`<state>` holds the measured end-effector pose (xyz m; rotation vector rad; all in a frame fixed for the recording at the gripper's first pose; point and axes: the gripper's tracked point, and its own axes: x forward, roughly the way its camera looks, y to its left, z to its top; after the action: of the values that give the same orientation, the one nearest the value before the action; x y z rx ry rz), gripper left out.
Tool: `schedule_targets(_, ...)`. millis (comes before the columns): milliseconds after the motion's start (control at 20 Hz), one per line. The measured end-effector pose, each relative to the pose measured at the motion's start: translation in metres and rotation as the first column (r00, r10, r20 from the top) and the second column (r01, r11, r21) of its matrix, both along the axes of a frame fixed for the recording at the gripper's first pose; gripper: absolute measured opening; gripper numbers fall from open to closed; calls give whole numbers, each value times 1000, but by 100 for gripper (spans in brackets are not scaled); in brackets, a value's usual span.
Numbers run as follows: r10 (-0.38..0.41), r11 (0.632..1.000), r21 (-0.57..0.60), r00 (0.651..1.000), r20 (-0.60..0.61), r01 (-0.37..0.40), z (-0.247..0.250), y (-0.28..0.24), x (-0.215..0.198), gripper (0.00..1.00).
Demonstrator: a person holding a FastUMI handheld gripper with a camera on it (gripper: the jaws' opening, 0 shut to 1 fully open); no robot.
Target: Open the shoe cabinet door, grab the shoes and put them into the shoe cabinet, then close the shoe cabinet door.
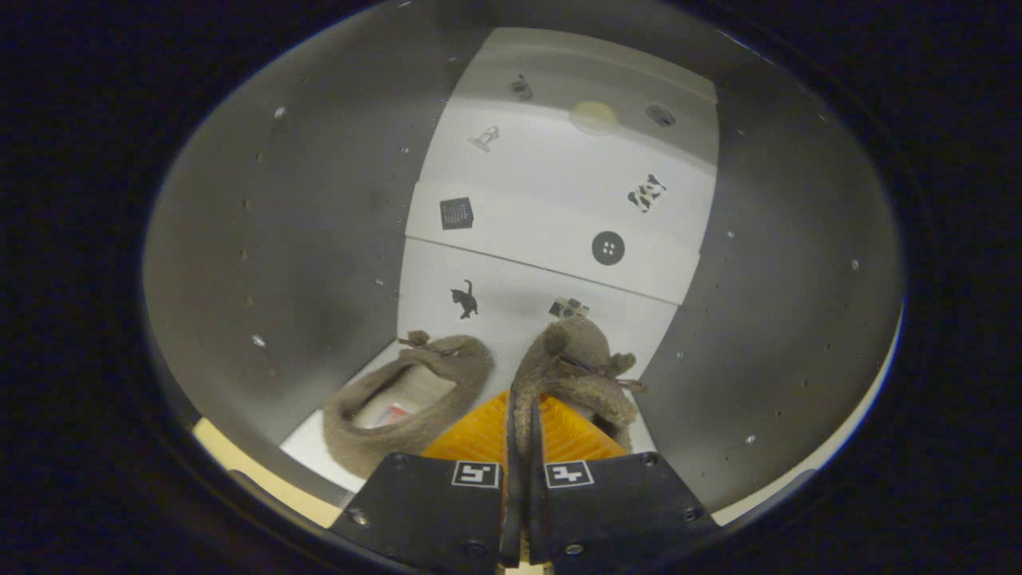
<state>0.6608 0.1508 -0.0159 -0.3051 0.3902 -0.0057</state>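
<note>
1. A brown fuzzy suede-like slipper shoe with a tied lace bow (571, 363) stands just ahead of the tool (523, 423), at about 12 o'clock from its fingertips; the rim of its heel opening runs down into the narrow slot between the two fingers.
2. The tool is closed almost fully, both fingers pressing on that thin heel edge, so it has the shoe in its grip.
3. A second brown fuzzy slipper shoe of the same kind (407, 399) lies at about 10 o'clock from the fingertips, just beside the held one but apart from it, its opening turned up and showing a pale insole with a small red mark.
4. Both shoes are inside the grey-walled shoe cabinet (279, 239), low down on its white floor panel (319, 447).
5. The white back panel of the cabinet (551, 192) rises beyond the shoes at 12 o'clock, with a step-like ledge across its middle.
6. Small dark stickers sit on that panel: a cat silhouette (465, 300) above the second shoe, a round button shape (608, 247) and a dark square (456, 213) on the ledge.
7. The grey side walls at 9 and 3 o'clock carry rows of small holes.
</note>
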Motion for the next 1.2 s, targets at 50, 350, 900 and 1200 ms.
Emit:
schedule_targets(50, -18, 999, -33, 1000, 4, 18, -4, -6, 5, 8)
schedule_targets(350, -30, 999, -20, 1000, -5, 30, -28, -14, 20, 15)
schedule_targets(900, -37, 998, 55, 981, 190, 27, 61, 7, -78, 89)
schedule_targets(1200, 28, 990, 133, 979, 202, -56, 106, 28, -206, 100)
